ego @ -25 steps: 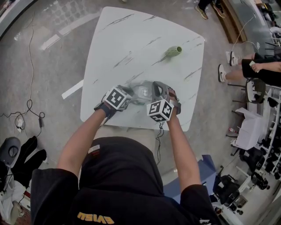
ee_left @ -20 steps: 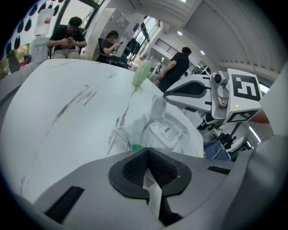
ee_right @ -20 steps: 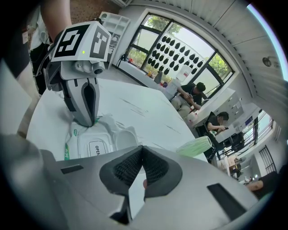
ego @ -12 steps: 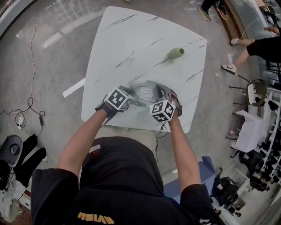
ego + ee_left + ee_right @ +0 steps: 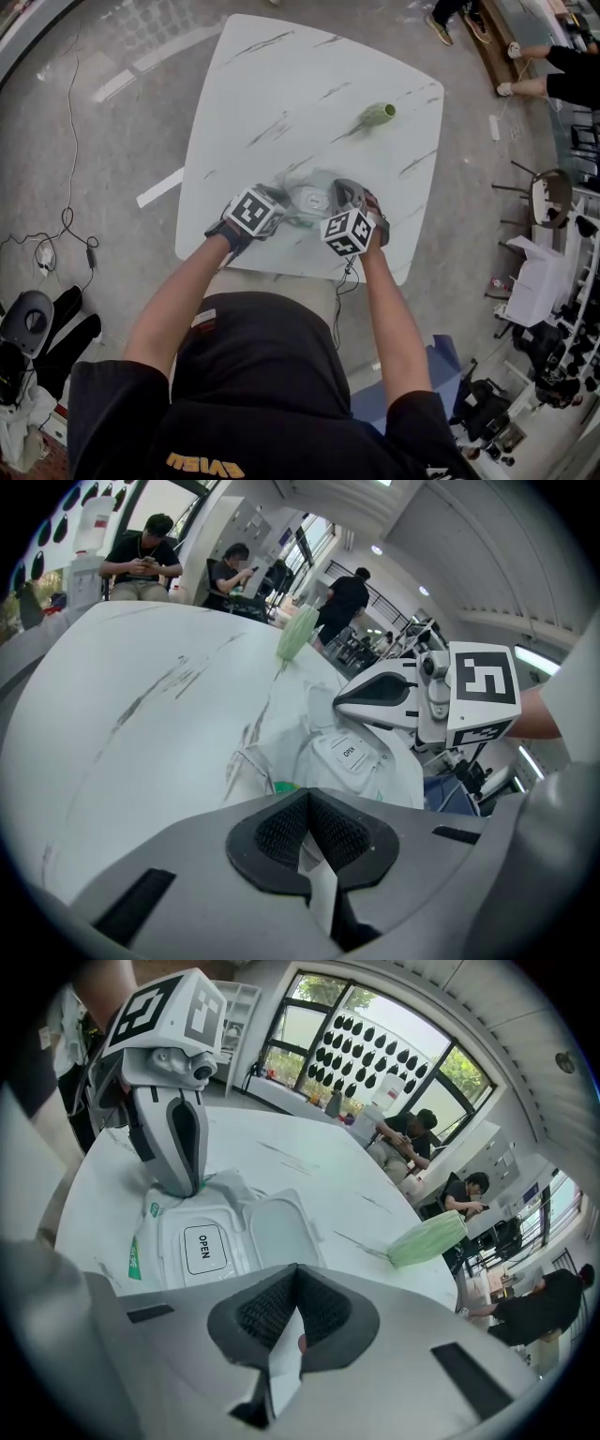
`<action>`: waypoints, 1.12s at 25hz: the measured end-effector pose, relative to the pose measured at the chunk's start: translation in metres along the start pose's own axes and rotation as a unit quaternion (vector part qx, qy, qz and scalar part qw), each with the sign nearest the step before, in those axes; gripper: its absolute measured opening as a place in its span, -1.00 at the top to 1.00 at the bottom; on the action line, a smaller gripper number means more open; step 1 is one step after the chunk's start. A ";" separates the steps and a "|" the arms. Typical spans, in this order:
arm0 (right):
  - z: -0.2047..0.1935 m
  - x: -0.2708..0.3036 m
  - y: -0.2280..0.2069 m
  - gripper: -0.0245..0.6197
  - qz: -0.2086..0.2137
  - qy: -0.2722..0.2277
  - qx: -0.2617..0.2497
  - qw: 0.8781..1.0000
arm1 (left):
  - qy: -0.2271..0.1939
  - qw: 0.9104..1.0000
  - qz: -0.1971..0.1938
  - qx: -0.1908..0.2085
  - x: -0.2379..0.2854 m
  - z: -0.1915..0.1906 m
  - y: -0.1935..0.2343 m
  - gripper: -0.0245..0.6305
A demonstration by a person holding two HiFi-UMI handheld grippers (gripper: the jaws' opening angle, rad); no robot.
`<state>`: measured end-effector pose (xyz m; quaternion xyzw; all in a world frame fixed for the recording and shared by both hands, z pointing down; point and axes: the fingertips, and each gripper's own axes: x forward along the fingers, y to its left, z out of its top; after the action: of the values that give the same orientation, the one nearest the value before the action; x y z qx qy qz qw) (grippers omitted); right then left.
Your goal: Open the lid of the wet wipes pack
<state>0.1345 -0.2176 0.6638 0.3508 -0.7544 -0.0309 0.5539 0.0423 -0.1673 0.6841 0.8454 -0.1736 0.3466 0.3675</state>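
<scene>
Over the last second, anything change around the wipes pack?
Almost nothing at the table. Only a bystander at the head view's right edge walked toward its top right. Unchanged: the left gripper and right gripper stay shut on opposite ends of the wet wipes pack, neither visibly shifting. The green container sits in the same spot on the table.
</scene>
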 end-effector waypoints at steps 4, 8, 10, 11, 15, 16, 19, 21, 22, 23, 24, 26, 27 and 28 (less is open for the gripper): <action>-0.001 0.003 0.001 0.92 0.002 0.002 -0.001 1.000 | -0.001 1.000 0.001 -0.001 0.001 -0.001 0.000 0.87; -0.002 0.004 0.003 0.92 0.006 0.004 0.002 1.000 | -0.001 1.000 0.002 0.000 0.000 -0.002 -0.001 0.87; -0.002 0.005 0.003 0.92 0.007 0.005 0.002 1.000 | -0.002 1.000 0.003 -0.001 0.001 -0.001 -0.001 0.87; -0.003 0.005 0.003 0.93 0.007 0.005 0.002 1.000 | -0.002 1.000 0.003 -0.001 0.001 -0.001 -0.001 0.87; -0.003 0.007 0.004 0.92 0.011 0.009 0.006 1.000 | -0.002 1.000 0.003 -0.003 0.001 -0.002 -0.001 0.87; -0.003 0.007 0.005 0.92 0.013 0.010 0.007 1.000 | -0.002 1.000 0.003 -0.003 0.001 -0.002 -0.002 0.87; -0.004 0.009 0.005 0.92 0.016 0.012 0.010 1.000 | -0.002 1.000 0.002 -0.001 0.001 -0.002 -0.001 0.87; -0.002 0.010 0.004 0.93 0.017 0.013 0.012 1.000 | -0.002 1.000 0.001 0.001 0.000 0.000 0.000 0.87; -0.002 0.011 0.004 0.93 0.018 0.013 0.012 1.000 | -0.002 1.000 0.001 0.001 -0.001 0.000 0.001 0.87; -0.001 0.011 0.005 0.93 0.020 0.013 0.012 1.000 | -0.002 1.000 0.002 0.002 -0.002 0.000 0.001 0.87; -0.001 0.012 0.006 0.92 0.023 0.013 0.012 1.000 | -0.003 1.000 0.003 0.002 -0.002 0.000 0.001 0.87; -0.002 0.012 0.006 0.93 0.028 0.015 0.013 0.999 | -0.004 1.000 0.004 0.001 -0.002 -0.001 0.000 0.87; -0.003 0.012 0.006 0.93 0.029 0.016 0.015 0.999 | -0.003 1.000 0.003 0.001 -0.001 -0.001 -0.001 0.87; -0.003 0.011 0.006 0.93 0.030 0.017 0.016 0.999 | -0.003 1.000 0.003 0.001 -0.001 -0.002 -0.002 0.87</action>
<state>0.1325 -0.2189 0.6765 0.3373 -0.7558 0.0041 0.5613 0.0417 -0.1647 0.6833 0.8460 -0.1767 0.3455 0.3657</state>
